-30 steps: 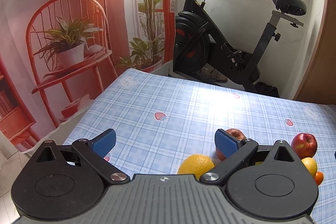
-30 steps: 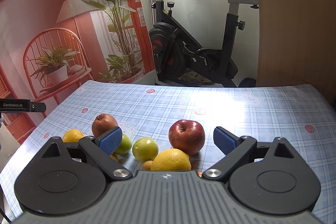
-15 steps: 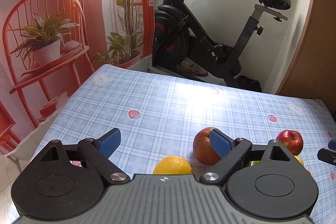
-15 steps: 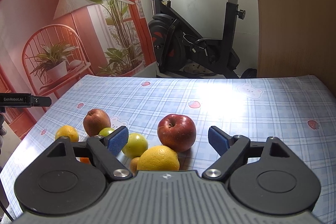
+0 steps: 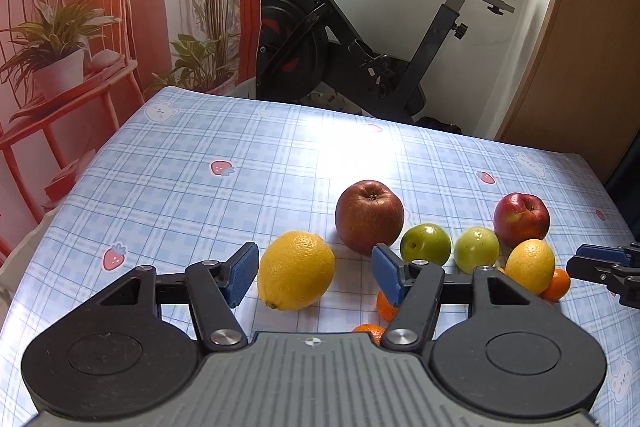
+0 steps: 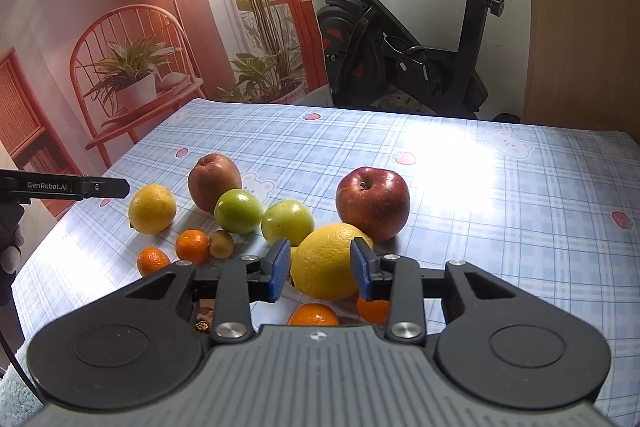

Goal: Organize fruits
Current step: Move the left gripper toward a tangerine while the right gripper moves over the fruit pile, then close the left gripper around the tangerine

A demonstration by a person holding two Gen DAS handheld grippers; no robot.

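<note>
Closing around a large round yellow citrus fruit (image 6: 326,261), the right gripper (image 6: 320,269) is seen with both blue pads against it, just in front of a shiny red apple (image 6: 373,203). The left gripper (image 5: 314,273) is closing about another dimpled yellow citrus (image 5: 295,269), untouched.

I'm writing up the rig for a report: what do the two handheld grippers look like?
Both match. The left gripper and right gripper each have a ribbed grey body, two round black discs, black linked fingers with silver pivot pins, and ribbed blue pads. In the right wrist view the left gripper's side bears a white "GenRobot.AI" label, and a dark cable hangs at the frame's left edge.
</note>
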